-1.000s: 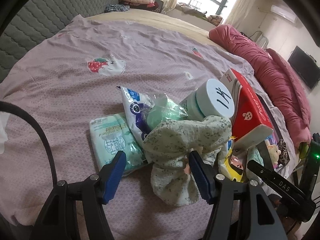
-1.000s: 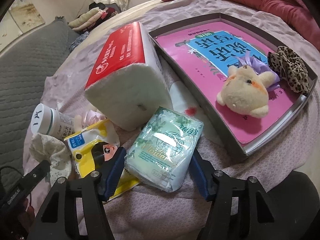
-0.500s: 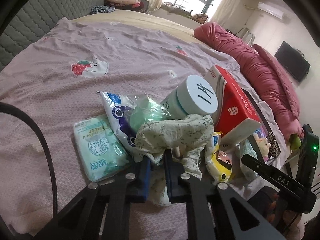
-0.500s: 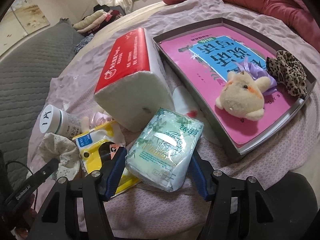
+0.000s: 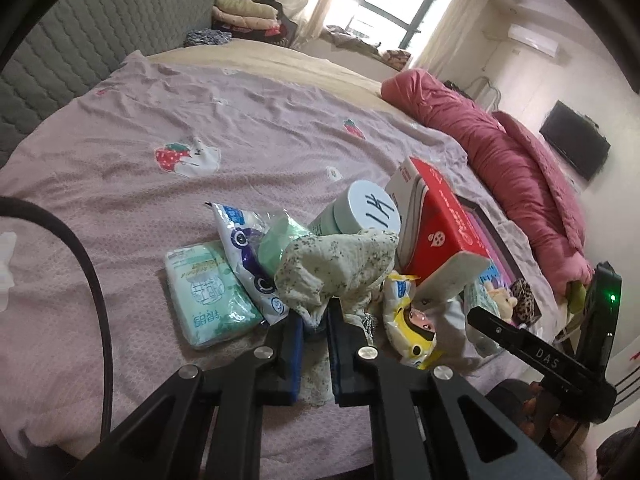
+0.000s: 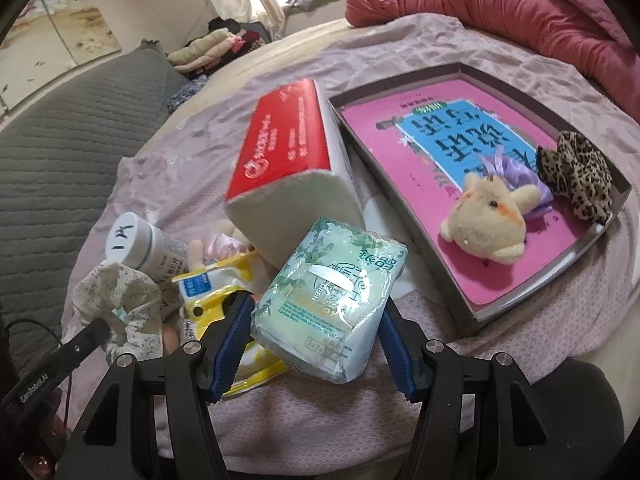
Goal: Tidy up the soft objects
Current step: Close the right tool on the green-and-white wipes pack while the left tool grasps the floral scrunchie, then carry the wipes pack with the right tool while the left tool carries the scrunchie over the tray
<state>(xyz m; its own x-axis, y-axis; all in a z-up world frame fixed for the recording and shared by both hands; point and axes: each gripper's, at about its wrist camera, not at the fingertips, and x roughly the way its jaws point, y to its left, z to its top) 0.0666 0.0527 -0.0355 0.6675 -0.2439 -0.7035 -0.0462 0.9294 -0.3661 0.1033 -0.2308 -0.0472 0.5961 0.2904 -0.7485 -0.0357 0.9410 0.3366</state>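
Note:
My left gripper [image 5: 314,320] is shut on a pale green floral cloth scrunchie [image 5: 340,264], lifted slightly off the bed; it also shows in the right wrist view [image 6: 120,300]. My right gripper [image 6: 316,320] is open with its fingers on either side of a green tissue pack [image 6: 328,300]. A grey box [image 6: 476,304] holds a pink book [image 6: 400,128], a cream plush toy [image 6: 486,224], a purple scrunchie [image 6: 516,172] and a leopard scrunchie [image 6: 576,172].
On the pink bedsheet [image 5: 160,120] lie a red tissue block [image 6: 288,168], a white jar marked 14 [image 5: 360,212], a yellow snack packet [image 5: 408,320], a blue-white bag [image 5: 244,248] and another green tissue pack [image 5: 208,292]. A red duvet [image 5: 500,152] lies at the right.
My left gripper closed on the floral scrunchie and raised it a little. My right gripper stayed open around the tissue pack, drawing slightly closer.

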